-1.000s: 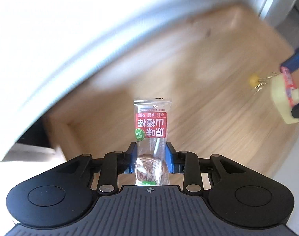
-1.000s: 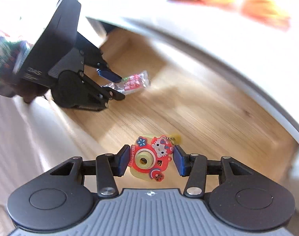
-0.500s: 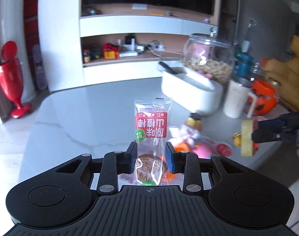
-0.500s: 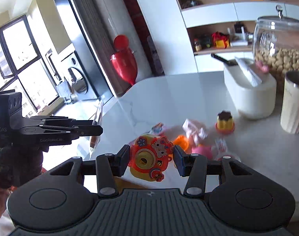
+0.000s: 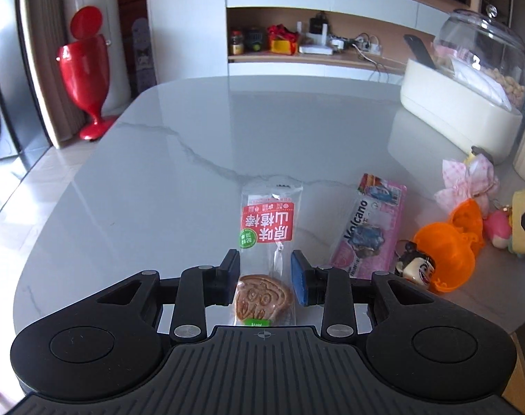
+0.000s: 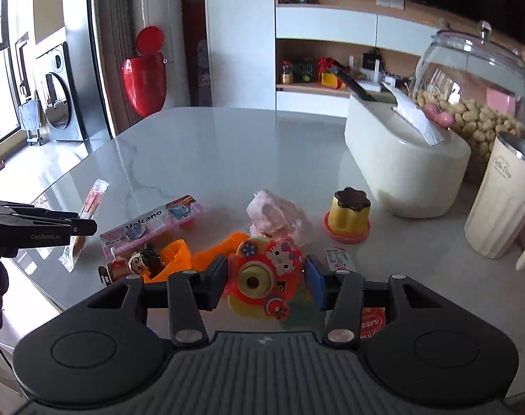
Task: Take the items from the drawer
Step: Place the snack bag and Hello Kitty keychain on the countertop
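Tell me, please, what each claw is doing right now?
Left claw: open, jaws just been opening, snack packet between them on the table.
Right claw: closed, holding the toy camera.

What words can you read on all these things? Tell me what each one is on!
"Volcano": pink packet on the table.
"原味山楂棒", upside down: red label of the snack packet.
"GenRobot.AI": side of the left gripper.
Script on the cream cup: too small to read.
Red sachet print: blurred.
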Motion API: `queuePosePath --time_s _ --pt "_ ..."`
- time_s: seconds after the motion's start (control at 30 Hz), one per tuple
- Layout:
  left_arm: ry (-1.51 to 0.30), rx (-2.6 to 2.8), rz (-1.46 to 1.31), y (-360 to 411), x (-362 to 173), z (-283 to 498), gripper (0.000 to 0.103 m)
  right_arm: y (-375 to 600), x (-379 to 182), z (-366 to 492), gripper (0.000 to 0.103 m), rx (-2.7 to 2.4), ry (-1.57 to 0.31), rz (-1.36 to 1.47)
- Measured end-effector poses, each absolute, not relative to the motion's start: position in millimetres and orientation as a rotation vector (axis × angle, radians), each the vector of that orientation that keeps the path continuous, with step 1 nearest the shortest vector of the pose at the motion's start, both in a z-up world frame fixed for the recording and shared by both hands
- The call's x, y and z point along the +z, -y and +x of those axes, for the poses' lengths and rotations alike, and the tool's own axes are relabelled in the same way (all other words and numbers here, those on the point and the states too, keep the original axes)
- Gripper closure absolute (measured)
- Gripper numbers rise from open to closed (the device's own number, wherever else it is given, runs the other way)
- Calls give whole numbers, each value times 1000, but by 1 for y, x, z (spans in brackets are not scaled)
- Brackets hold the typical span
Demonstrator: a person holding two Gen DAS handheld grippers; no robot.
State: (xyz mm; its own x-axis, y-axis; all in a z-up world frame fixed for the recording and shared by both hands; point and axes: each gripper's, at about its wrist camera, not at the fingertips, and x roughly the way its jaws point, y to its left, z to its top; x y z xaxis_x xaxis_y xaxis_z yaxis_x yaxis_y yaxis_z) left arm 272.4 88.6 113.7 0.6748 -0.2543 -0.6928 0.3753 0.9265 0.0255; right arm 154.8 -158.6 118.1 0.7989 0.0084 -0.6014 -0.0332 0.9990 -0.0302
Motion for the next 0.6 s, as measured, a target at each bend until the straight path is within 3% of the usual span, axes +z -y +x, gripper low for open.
queuePosePath --time_s 0.07,0.2,0.37,0.6 --pt "-769 -386 208 -79 104 282 61 156 118 156 55 21 -624 -67" --pt "-754 -406 194 -72 94 286 59 146 116 166 58 26 -627 -145" --pt "-738 -398 121 -81 101 273 59 140 110 169 55 33 -648 -152" --pt "-645 -289 33 -115 140 251 61 139 167 132 49 -2 -498 -128"
